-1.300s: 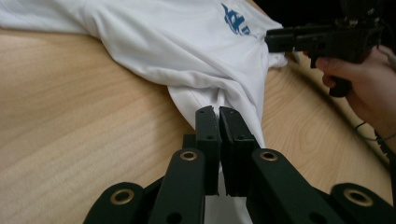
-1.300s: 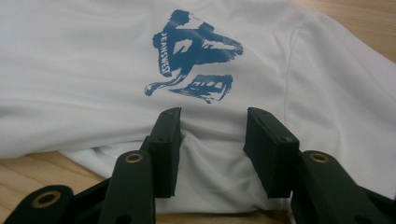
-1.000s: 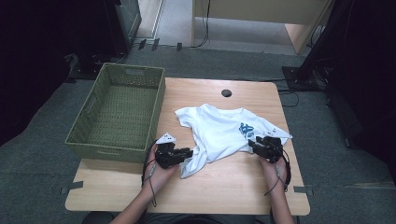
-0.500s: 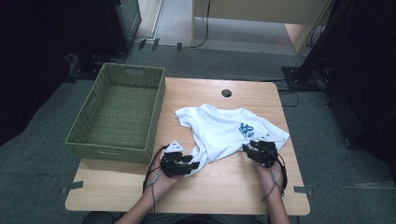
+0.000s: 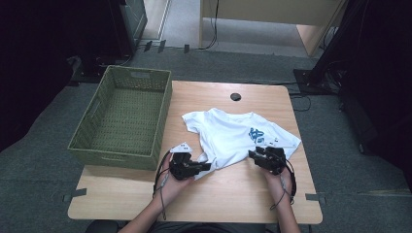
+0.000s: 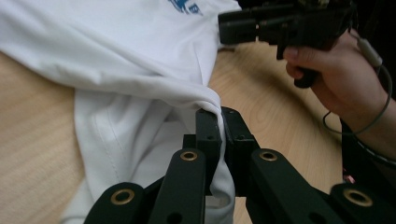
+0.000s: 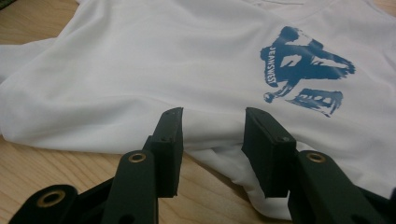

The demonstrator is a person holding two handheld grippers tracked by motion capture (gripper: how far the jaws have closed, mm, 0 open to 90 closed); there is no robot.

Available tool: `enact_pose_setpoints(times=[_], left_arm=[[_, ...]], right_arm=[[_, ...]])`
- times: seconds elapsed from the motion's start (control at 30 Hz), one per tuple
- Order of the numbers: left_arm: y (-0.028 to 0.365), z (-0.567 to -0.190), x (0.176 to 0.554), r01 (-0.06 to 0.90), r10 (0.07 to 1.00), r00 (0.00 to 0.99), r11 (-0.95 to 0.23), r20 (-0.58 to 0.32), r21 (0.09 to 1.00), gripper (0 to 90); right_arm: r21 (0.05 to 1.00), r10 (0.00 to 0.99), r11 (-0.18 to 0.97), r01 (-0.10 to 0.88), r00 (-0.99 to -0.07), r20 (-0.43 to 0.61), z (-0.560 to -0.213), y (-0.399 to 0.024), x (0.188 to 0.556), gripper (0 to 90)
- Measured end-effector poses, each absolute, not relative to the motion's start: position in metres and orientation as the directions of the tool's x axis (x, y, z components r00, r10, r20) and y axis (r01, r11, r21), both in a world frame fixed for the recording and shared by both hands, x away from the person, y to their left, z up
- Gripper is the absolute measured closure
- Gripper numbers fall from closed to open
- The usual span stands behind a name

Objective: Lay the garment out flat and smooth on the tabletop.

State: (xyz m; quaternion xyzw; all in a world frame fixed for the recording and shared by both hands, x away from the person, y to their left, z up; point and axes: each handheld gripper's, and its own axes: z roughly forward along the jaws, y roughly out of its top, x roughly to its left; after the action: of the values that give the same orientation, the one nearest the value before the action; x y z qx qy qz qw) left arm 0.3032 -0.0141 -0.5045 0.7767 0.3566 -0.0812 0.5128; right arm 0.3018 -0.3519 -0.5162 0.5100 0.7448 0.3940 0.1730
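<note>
Nearest you, your left gripper has just been closing and now pinches a fold of the white T-shirt at its near hem, the cloth bunched between the two pads. Your right gripper stands spread over the shirt's other near edge, with the hem lying between its jaws but not pressed by either pad. The shirt itself lies rumpled on the wooden table, its blue print facing up, just to the right of the green woven basket, which sits empty at the table's left.

The risk lies in that uneven hold. If you lift now, only the left corner rises and the shirt swings and twists. The left pinch looks like a thin fold, so a quick pull could slip it free. Closing the right jaws where they stand may catch one layer only.
</note>
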Motion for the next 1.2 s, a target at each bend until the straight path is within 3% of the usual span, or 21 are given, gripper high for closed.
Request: enact_pose_setpoints(times=[0.27, 0.7, 0.83, 1.0, 1.2], left_arm=[[-0.002, -0.492, 0.327, 0.651, 0.509, 0.687, -0.115, -0.518, 0.75, 87.3], [-0.005, -0.503, 0.358, 0.68, 0.635, 0.613, -0.122, -0.47, 0.723, 86.3], [-0.005, -0.508, 0.361, 0.687, 0.648, 0.605, -0.131, -0.463, 0.715, 86.3], [-0.005, -0.507, 0.356, 0.683, 0.632, 0.619, -0.139, -0.466, 0.717, 86.4], [-0.005, -0.492, 0.348, 0.661, 0.599, 0.649, -0.14, -0.469, 0.737, 86.4]], right_arm=[[0.767, 0.875, 0.204, 0.609, -0.464, 0.136, -0.514, -0.336, 0.3, 58.3], [0.756, 0.83, 0.287, 0.588, -0.547, 0.111, -0.518, -0.302, 0.301, 55.2], [0.742, 0.826, 0.333, 0.582, -0.56, 0.07, -0.524, -0.295, 0.304, 63.9], [0.731, 0.831, 0.345, 0.588, -0.554, 0.053, -0.524, -0.294, 0.306, 88.2], [0.752, 0.832, 0.298, 0.588, -0.546, 0.096, -0.509, -0.301, 0.304, 89.5]])
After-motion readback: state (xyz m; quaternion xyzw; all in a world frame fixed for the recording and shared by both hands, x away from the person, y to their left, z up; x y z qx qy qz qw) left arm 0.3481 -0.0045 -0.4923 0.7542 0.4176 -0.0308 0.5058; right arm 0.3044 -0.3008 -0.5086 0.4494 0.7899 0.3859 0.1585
